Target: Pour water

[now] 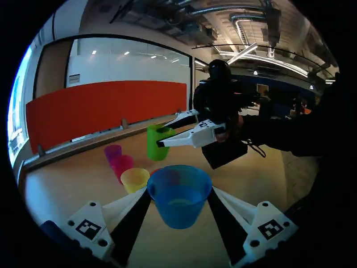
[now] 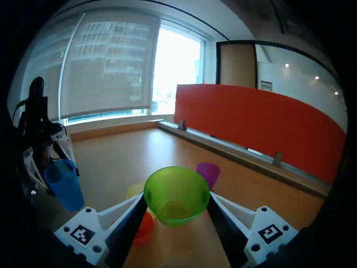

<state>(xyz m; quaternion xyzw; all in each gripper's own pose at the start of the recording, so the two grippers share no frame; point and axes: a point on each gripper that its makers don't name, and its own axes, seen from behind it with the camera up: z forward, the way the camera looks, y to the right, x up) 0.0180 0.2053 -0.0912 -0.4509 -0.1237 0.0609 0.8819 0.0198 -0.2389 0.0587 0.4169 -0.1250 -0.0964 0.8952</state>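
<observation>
As fingers [image 1: 129, 219] grip each, translucent tapered blue cup [image 1: 179, 201], green cup [image 2: 176, 196].

Wooden table [image 1: 67, 187] w/ purple cup [image 1: 112, 152]; pink cup [image 1: 121, 165]; yellow cup [image 1: 134, 179]; all upright, in a row.

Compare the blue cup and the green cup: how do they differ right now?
Colour: the blue cup is blue, the green cup lime green. Holder: the blue cup sits between the jaws of the left gripper, the green cup between those of the right gripper. Both are upright, tapered, translucent cups.
</observation>
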